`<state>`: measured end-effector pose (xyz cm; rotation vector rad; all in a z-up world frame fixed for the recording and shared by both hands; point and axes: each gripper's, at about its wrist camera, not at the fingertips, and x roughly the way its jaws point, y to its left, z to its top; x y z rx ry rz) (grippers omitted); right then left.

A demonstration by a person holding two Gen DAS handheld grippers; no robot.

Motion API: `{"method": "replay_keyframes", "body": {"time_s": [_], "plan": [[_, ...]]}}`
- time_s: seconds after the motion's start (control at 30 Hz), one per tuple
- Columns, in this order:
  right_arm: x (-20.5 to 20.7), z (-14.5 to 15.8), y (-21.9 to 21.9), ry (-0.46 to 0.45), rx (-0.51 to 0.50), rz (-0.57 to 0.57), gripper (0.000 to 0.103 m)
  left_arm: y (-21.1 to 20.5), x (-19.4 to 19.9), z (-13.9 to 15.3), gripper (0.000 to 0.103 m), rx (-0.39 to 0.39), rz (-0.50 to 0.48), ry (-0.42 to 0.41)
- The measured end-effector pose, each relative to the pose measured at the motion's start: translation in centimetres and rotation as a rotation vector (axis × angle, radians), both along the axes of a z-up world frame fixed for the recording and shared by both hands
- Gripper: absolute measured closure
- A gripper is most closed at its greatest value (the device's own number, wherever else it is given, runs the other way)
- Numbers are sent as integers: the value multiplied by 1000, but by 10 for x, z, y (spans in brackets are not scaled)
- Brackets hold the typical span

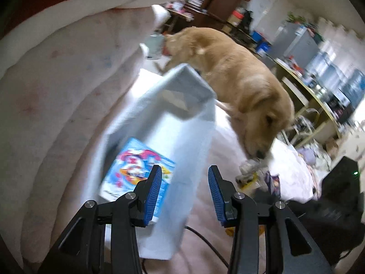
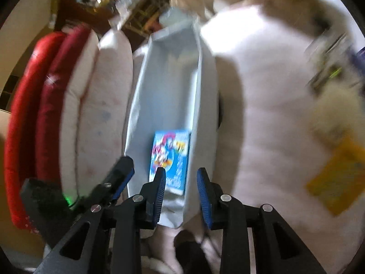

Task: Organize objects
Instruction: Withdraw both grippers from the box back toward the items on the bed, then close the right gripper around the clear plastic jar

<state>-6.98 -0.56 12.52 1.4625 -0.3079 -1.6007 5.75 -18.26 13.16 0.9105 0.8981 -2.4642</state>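
Observation:
A long white fabric bin lies on the pink quilt, and a blue, brightly printed box rests flat at its near end. My left gripper hovers over the bin's near right wall, open, its blue pads touching nothing. In the right wrist view the same bin runs away from me with the blue box inside. My right gripper is open above the box, gripping nothing. The left gripper shows from the side at the bin's near left corner.
A golden dog stands on the bed right of the bin, nosing clear plastic items. Folded pink quilts and red ones are stacked left of the bin. A yellow packet lies at right. A black cable crosses the quilt.

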Motion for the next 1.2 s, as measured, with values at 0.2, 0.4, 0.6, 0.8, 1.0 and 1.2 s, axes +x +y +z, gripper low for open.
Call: {"method": "replay_keyframes", "body": {"time_s": [0.2,0.4,0.6,0.8,1.0,1.2], "plan": [[-32,17,107,135,104,-290,50,34,-20,1,60,-45,-184,0],[-21,10,183,305,231,-373,47,80,-38,1,50,-118,-391,18],[31,-16,178,535,366,-201,47,126,-50,-14,44,-249,-532,61],[43,-57,162,499,335,-157,47,153,-63,-85,44,-309,-591,-47],[37,-72,170,483,268,-241,47,138,-87,-134,48,-217,-558,-259],[40,-71,171,466,256,-255,49,161,-89,-138,41,-381,-562,-290]]}}
